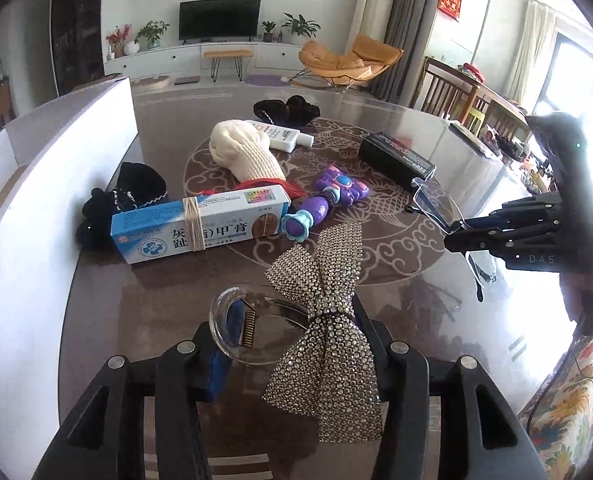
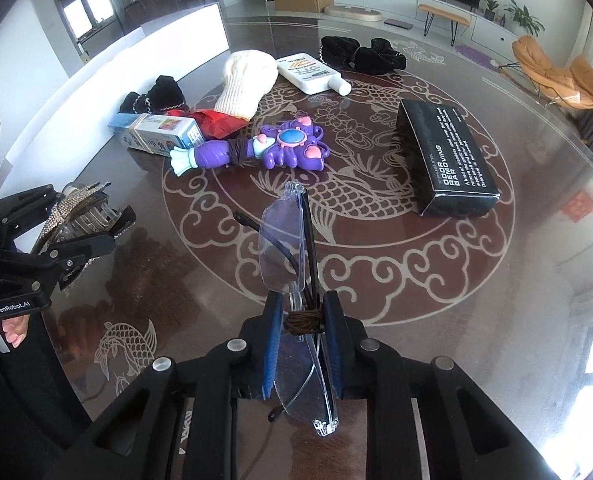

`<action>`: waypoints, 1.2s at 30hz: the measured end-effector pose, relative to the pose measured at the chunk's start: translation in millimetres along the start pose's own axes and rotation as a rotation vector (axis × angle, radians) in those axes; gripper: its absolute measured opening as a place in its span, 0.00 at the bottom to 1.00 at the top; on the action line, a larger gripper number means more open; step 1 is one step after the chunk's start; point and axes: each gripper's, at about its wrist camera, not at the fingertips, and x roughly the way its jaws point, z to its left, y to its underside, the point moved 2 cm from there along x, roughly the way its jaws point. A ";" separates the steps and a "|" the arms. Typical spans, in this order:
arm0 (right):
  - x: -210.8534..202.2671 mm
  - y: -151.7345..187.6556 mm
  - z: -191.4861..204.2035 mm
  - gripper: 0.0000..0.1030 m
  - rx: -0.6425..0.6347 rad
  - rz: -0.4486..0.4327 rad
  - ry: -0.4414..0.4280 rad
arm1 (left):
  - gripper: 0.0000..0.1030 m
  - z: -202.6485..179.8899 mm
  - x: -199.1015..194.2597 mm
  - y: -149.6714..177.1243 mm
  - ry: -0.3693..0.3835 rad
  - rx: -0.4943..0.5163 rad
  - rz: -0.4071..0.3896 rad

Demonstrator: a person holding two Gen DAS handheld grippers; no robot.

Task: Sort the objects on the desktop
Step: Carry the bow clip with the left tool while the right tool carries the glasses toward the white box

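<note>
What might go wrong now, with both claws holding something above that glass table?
The right gripper pinches folded clear glasses by one end, so most of the frame sticks out past the fingers; it might twist, slip or crack if squeezed. The left gripper holds a sparkly bow with loose wings that hang free; they could snag or brush the purple toy or the blue box lying just ahead.

On the bench (image 2: 516,280) lie two boxes: one blue-and-white carton (image 1: 200,226) and one black box (image 2: 448,160). There are two bundles of black cloth, one by the white board (image 1: 124,196) and one at the far side (image 2: 360,56). Singles follow: one cream knit glove (image 2: 244,84), one white bottle (image 2: 310,73), one purple toy wand (image 2: 252,150), one red packet (image 2: 216,122), one rhinestone bow (image 1: 328,320), one pair of clear glasses (image 2: 292,248).
</note>
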 end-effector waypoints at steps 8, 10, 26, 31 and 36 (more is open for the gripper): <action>-50.9 -64.1 74.3 0.19 -0.102 -0.099 -0.081 | 0.49 103.3 -107.1 -22.7 -0.119 -0.159 -0.139; -54.0 -88.7 104.7 0.18 -0.137 -0.116 -0.126 | 0.49 142.8 -123.3 -19.1 -0.196 -0.206 -0.130; 11.5 -87.3 75.1 0.73 0.209 0.256 -0.108 | 0.49 209.7 -195.5 31.9 -0.234 -0.345 -0.230; 42.8 -67.1 38.9 0.70 0.297 0.307 -0.060 | 0.49 197.4 -187.8 31.9 -0.221 -0.326 -0.222; 65.1 -54.6 47.2 0.33 0.284 0.374 -0.073 | 0.49 198.7 -188.1 43.6 -0.228 -0.326 -0.211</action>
